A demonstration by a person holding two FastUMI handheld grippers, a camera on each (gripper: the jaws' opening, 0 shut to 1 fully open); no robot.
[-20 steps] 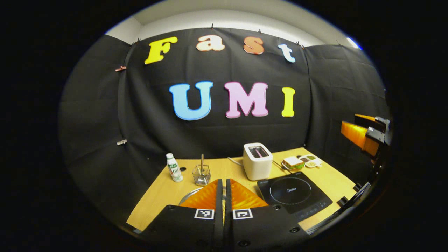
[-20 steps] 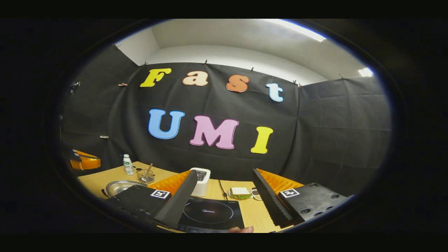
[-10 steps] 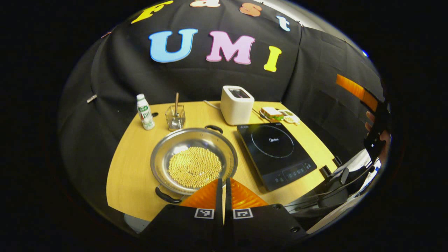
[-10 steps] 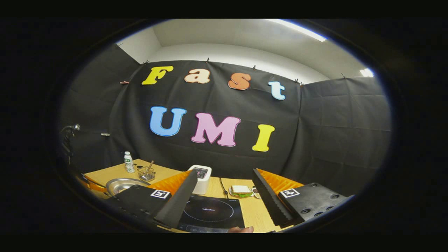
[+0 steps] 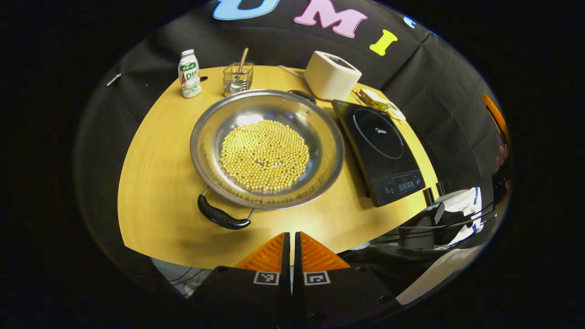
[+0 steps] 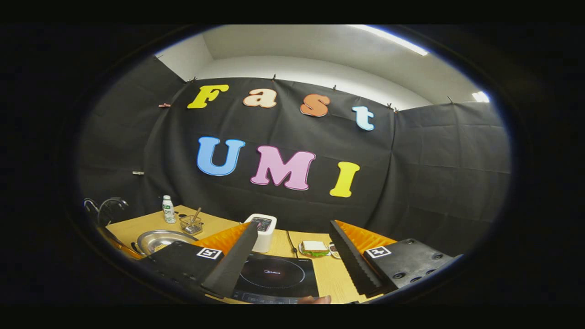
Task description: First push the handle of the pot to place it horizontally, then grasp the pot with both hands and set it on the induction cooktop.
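The tabletop [image 5: 155, 151] carries the pot [image 5: 267, 148] at centre, well filled with pale beans [image 5: 264, 154]. The induction cooktop [image 5: 378, 148] lies just to its right, not touching. A toaster [image 5: 331, 75] stands at the far edge, with a bottle [image 5: 188, 74] and a glass holder [image 5: 237, 77] at far left. The pot's near handle [image 5: 222, 218] points near-left and its far handle [image 5: 301, 95] far-right, so the pair sits diagonal, not horizontal. The left gripper [image 5: 291, 244] hovers above the near edge, fingers closed together and holding nothing. The right gripper [image 6: 292, 260] hangs over the cooktop, fingers spread apart. Judgement: the closed tip should press the near handle sideways, low and slowly, so the pot turns without spilling beans or striking the cooktop.
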